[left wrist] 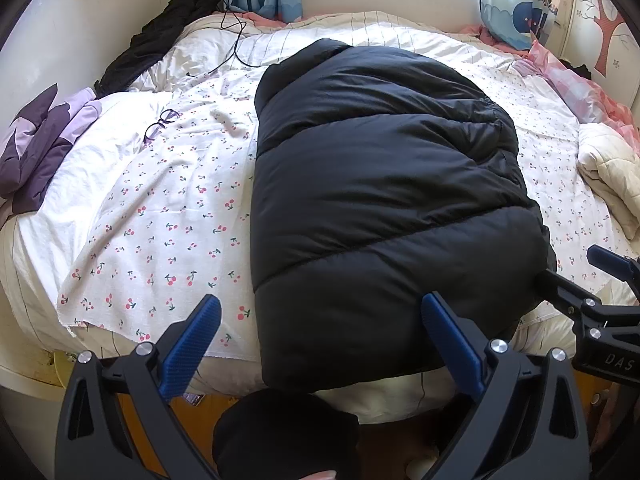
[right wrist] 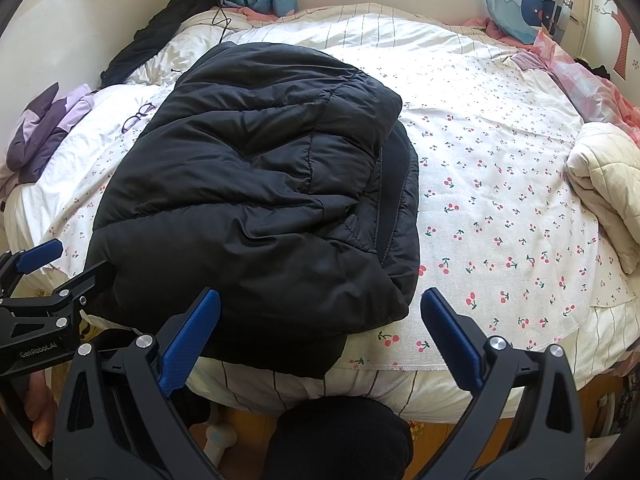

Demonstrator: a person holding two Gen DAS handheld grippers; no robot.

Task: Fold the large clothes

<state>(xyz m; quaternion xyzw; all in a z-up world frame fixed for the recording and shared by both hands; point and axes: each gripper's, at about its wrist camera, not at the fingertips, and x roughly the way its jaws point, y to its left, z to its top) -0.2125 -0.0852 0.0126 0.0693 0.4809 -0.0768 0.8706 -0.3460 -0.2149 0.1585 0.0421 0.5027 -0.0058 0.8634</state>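
A black puffer jacket [left wrist: 380, 184] lies folded lengthwise on the cherry-print sheet [left wrist: 160, 216] of the bed; it also shows in the right wrist view [right wrist: 256, 200], its near end hanging over the bed's front edge. My left gripper [left wrist: 320, 320] is open and empty, held above the jacket's near end. My right gripper [right wrist: 320, 316] is open and empty, above the jacket's near right corner. The right gripper shows at the right edge of the left wrist view [left wrist: 572, 276], by the jacket's near right edge. The left gripper shows at the left edge of the right wrist view [right wrist: 72, 264].
Glasses [left wrist: 160, 124] lie on the bed left of the jacket. A purple garment [left wrist: 36, 148] sits at the bed's left edge, a dark garment [left wrist: 160, 36] at the far left corner, a cream quilt [left wrist: 608, 172] at the right. A black cable [left wrist: 236, 40] trails at the back.
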